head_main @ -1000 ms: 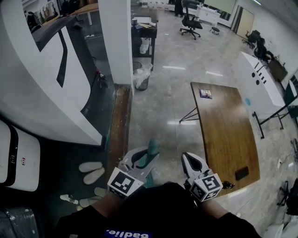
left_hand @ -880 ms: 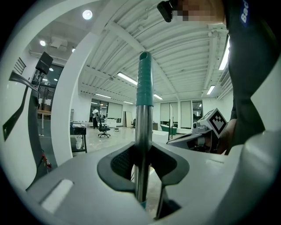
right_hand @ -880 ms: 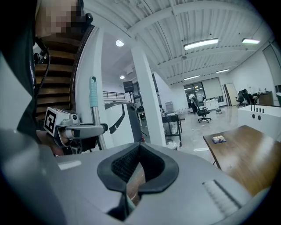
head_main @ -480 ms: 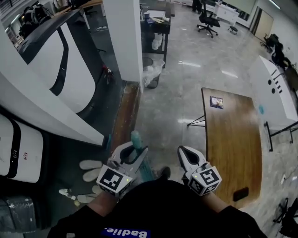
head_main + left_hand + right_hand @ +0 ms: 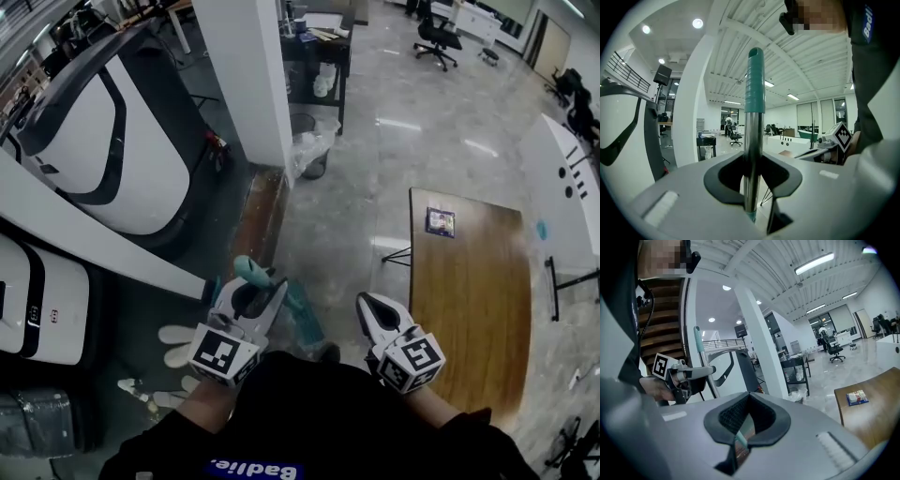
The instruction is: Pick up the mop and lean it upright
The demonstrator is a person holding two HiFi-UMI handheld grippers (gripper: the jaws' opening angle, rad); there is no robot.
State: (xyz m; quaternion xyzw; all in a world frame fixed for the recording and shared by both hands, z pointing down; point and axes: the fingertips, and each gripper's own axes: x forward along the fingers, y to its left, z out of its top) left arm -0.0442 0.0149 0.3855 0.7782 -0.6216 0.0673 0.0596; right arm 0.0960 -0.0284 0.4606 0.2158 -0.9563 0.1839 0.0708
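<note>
Your left tool (image 5: pixel 248 287) was clenched on the mop (image 5: pixel 247 271), both jaws pressed against the bare metal shaft just below the teal grip. In the left gripper view the shaft ran through the dark hollow between the pads and rose close to upright towards 12 o'clock, with the teal grip well above the jaws. From the head view the lower, teal part of the shaft slanted away from the tool towards 4 o'clock and down to the floor by your feet. I could not tell where its end rested.

Your right tool (image 5: pixel 367 306) sat at 3 o'clock of the left one, apart from the mop. Its jaw tips were drawn together and nothing was clamped between them.

The white pillar (image 5: pixel 246 75) stood at 12 o'clock of the mop, well apart from it, with a bin lined with a plastic bag (image 5: pixel 309 157) beside its base. The wooden counter (image 5: pixel 478 309) lay at 3 o'clock of your right tool, and a small card (image 5: pixel 440 222) lay near its far end. A pair of pale slippers (image 5: pixel 178 336) lay on the floor at 9 o'clock of your left tool.
</note>
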